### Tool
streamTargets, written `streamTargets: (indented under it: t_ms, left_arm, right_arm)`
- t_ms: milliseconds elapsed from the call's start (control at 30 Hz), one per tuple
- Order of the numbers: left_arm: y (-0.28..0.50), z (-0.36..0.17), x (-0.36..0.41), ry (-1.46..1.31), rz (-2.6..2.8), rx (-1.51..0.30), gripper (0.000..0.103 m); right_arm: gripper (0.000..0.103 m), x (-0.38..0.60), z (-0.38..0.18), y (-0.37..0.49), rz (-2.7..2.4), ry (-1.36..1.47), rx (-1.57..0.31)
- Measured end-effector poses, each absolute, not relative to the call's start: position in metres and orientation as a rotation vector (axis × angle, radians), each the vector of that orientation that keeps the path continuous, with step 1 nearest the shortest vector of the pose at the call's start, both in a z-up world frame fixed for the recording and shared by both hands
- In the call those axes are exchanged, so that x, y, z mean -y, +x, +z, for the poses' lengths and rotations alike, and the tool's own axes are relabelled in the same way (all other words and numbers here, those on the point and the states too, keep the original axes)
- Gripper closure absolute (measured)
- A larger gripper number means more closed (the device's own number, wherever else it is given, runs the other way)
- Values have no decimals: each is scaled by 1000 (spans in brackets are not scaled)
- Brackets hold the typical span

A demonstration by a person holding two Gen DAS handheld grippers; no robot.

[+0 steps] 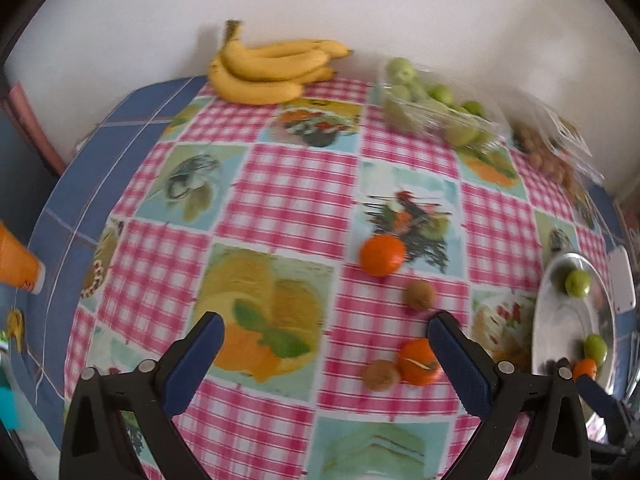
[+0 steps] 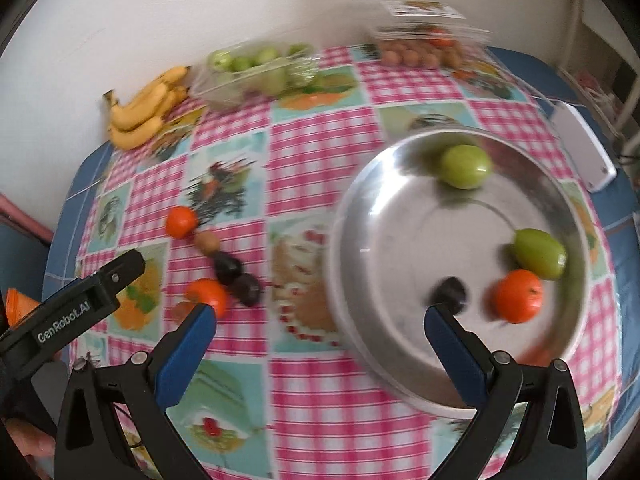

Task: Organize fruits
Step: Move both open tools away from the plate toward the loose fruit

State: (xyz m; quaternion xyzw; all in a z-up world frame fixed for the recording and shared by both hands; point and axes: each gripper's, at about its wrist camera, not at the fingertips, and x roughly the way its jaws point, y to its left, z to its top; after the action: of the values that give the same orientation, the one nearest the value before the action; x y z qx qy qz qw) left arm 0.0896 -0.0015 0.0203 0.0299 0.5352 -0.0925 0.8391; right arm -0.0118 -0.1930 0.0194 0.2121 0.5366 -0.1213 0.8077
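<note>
Silver-toned, the metal plate point(image 1: 560, 320) sits at the right table edge in the left wrist view, where the left gripper point(image 1: 326, 330) hangs wide open and empty over the checked tablecloth point(image 1: 288, 200), two oranges and two brown fruits lying loose between its right finger and the plate. From the right wrist, the right gripper point(image 2: 320, 322) spreads wide, holding nothing, at the plate's near rim; inside lie an orange point(image 2: 518, 295), a dark fruit point(image 2: 452, 292) and two green fruits, the nearer oval green fruit point(image 2: 540, 253) with its long axis slanting toward the plate's right rim, and bare metal fills the plate's left half.

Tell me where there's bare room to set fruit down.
The plate's near-left half is free; its right side holds two green fruits, an orange and a dark fruit. The cloth between the bananas and the loose orange is bare. The strip left of the plate is crowded.
</note>
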Motion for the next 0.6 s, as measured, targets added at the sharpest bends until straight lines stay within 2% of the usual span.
streamTargets:
  t_ms: [267, 600]
  left_arm:
    - [94, 8, -24, -11, -165, -1167, 0]
    - [97, -2, -19, -39, -183, -1209, 0]
  right_arm:
    - [0, 157, 7, 9, -186, 452, -1182]
    - [0, 151, -9, 19, -178, 450, -1203]
